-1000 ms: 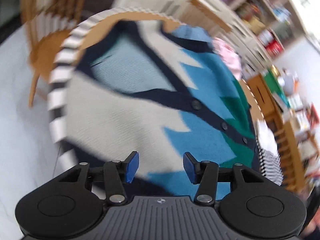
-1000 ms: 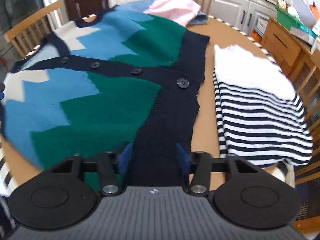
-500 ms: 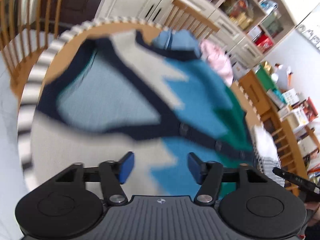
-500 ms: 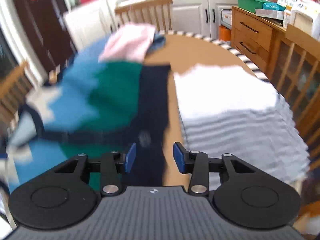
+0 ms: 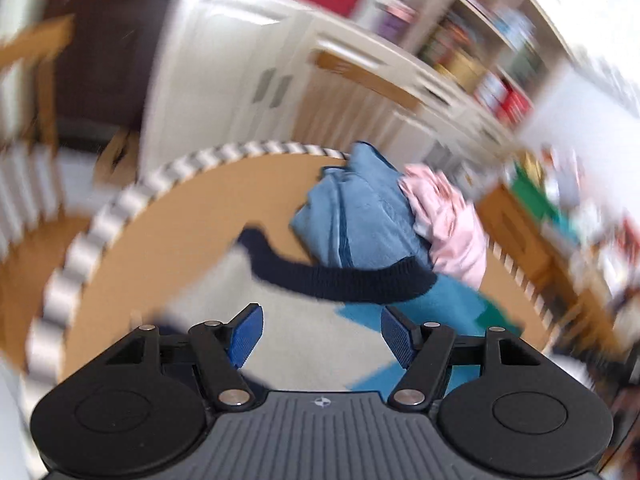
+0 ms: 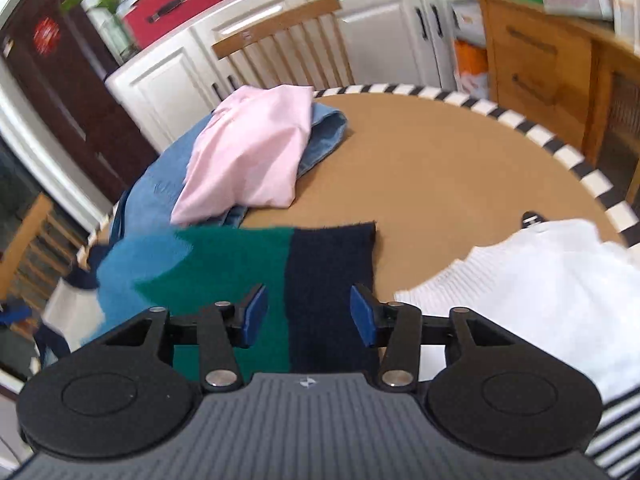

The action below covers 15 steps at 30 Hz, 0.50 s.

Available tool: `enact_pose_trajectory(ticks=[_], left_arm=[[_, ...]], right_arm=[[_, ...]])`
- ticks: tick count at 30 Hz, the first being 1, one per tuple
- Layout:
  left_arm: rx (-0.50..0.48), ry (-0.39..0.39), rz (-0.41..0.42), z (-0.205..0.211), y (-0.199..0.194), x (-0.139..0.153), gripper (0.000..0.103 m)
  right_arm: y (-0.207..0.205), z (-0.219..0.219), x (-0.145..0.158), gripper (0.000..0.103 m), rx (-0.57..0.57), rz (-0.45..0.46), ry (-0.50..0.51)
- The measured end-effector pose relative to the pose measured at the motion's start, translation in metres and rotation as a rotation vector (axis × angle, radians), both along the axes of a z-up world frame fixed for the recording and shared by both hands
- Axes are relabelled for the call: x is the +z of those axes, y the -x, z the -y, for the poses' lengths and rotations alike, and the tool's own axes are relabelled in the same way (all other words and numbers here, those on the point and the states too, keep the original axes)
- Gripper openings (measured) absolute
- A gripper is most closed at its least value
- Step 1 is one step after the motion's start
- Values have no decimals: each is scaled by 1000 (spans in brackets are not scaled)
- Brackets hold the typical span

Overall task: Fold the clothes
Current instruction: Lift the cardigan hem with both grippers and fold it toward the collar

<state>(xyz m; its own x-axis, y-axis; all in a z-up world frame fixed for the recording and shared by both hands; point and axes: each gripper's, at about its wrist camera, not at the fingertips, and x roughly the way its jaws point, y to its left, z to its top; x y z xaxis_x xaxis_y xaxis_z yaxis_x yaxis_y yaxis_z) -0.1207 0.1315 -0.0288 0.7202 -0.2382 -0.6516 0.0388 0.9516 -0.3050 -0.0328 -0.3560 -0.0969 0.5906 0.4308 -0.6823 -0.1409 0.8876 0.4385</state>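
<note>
A knitted cardigan point(image 6: 224, 268) in cream, blue, green and navy lies on the round tan table point(image 6: 440, 160). In the left wrist view its cream part and navy edge point(image 5: 344, 280) show, blurred. My left gripper point(image 5: 322, 334) is open and empty, above the cream part. My right gripper point(image 6: 306, 316) is open and empty, above the cardigan's navy band point(image 6: 332, 272).
A pink garment point(image 6: 248, 156) lies on blue jeans point(image 6: 160, 196) at the table's far side. A folded white and striped top point(image 6: 552, 296) lies at the right. Wooden chairs point(image 6: 280, 52) and white cabinets point(image 6: 168, 88) stand behind. The table rim point(image 6: 560, 148) is black-and-white striped.
Both grippers have tilted up and moved toward the table's far side, so the cardigan sits lower in both views. Both stay open and empty.
</note>
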Motion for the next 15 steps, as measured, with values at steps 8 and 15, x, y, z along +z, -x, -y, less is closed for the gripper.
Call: enact_pose_trajectory(ticks=[8, 15], left_arm=[[-206, -140, -45, -17, -69, -16, 68], [-279, -56, -96, -28, -95, -38, 67]], right_arm=[[-51, 9, -30, 57, -69, -52, -60], [-72, 5, -43, 28, -13, -86, -137]])
